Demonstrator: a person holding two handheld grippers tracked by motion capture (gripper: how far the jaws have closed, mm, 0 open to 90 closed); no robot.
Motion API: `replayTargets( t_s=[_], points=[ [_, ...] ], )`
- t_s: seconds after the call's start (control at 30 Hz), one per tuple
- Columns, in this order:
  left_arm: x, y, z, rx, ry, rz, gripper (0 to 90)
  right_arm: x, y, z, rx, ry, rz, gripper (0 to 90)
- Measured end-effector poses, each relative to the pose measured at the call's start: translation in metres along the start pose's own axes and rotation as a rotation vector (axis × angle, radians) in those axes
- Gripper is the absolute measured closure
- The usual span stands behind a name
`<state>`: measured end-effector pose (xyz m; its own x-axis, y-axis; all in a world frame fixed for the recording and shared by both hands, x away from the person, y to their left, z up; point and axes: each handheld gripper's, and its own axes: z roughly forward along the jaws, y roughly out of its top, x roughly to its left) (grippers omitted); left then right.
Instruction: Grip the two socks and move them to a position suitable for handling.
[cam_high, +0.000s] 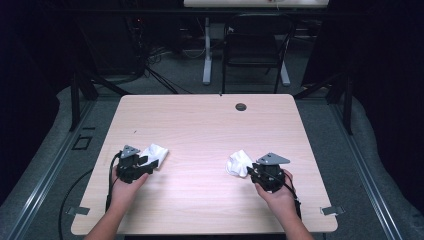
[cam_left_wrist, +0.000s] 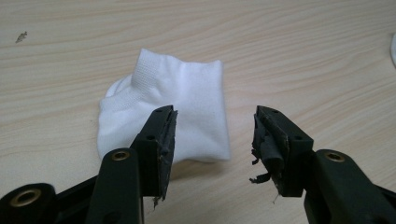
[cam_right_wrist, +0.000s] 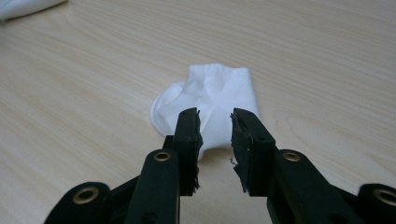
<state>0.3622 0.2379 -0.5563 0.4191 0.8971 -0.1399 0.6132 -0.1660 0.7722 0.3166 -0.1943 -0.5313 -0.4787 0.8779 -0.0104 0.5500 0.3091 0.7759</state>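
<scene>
Left tool (cam_high: 145, 163) is released: jaws stand wide apart in the left gripper view, nothing pinched, a small white folded fabric sock (cam_left_wrist: 168, 114) lying just past the tips, one jaw overlapping its near edge in the picture. Right tool (cam_high: 251, 171) is also unclenched, gap narrower; a second small white crumpled fabric sock (cam_right_wrist: 210, 100) sits just beyond its tips, no pad pressing on it. Both socks rest flat on the light wood-grain counter (cam_high: 200, 130), well apart, one at each side of the near half. Surroundings: dark round grommet hole (cam_high: 241, 106) near the counter's far edge, black chair (cam_high: 255, 45) and white desk leg (cam_high: 207, 50) behind. Nothing lies between either tool and its sock. Left hand (cam_high: 125, 187) and right hand (cam_high: 277, 192) come in from the near edge, forearms angled inward, tools held low, pointing forward and toward the middle.
</scene>
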Motion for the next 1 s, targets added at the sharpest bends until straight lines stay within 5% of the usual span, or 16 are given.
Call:
replayTargets(
  t_s=[0.23, 0.43, 0.7, 1.0],
  points=[
    [0.0, 0.0, 0.004, -0.011, -0.008, -0.003, 49.0, -0.01, 0.007, 0.026, 0.012, -0.018, 0.027, 68.3],
    [-0.004, -0.001, 0.005, -0.012, -0.024, 0.022, 49.0, -0.013, 0.004, 0.054, 0.102, -0.049, 0.02, 73.9],
    [-0.007, -0.003, 0.017, 0.019, 0.001, 0.038, 48.9, -0.003, -0.003, 0.06, 0.146, -0.056, 0.007, 82.3],
    [-0.001, -0.003, 0.03, 0.041, 0.033, 0.011, 47.4, 0.013, -0.006, 0.053, 0.168, -0.039, 0.001, 82.7]
  ],
)
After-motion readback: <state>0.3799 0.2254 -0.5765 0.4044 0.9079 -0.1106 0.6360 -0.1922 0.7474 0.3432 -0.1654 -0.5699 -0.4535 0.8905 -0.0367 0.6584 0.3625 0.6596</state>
